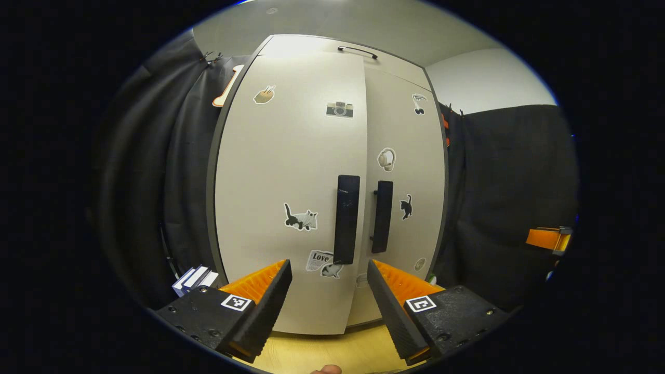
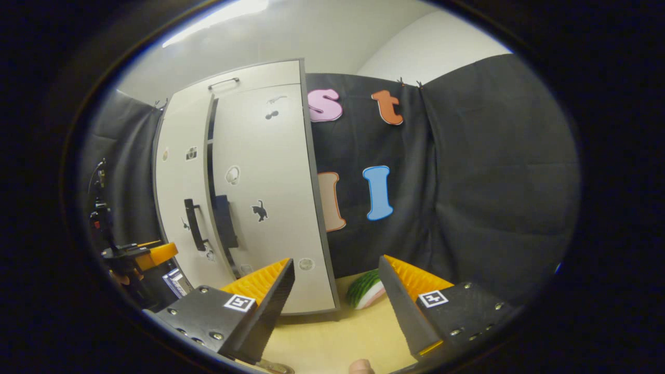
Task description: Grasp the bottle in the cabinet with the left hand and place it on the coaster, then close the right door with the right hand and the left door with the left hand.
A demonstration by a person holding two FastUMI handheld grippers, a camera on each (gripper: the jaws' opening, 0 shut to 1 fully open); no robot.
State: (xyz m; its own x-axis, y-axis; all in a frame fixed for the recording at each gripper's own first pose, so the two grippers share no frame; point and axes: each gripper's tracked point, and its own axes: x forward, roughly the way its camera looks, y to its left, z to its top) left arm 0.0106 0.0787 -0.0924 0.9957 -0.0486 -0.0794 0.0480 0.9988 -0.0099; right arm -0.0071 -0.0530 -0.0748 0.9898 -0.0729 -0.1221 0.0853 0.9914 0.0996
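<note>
The cabinet (image 1: 322,182) is seen standing on the worktop (image 1: 322,350), both doors nearly shut; the right door (image 1: 402,171) sits slightly behind the left door (image 1: 291,182), a narrow gap showing between them in the right gripper view. The bottle cannot be seen, nor the coaster. The left gripper (image 1: 330,301) is held wide apart, empty, before the dark handles (image 1: 347,218). The right gripper (image 2: 335,306) is likewise spread wide, empty, near a watermelon slice (image 2: 366,288) at the cabinet's right corner.

The word "Love" stands on a newspaper-style sticker (image 1: 319,258) low on the cabinet's left door (image 1: 280,171). No other text is legible.
</note>
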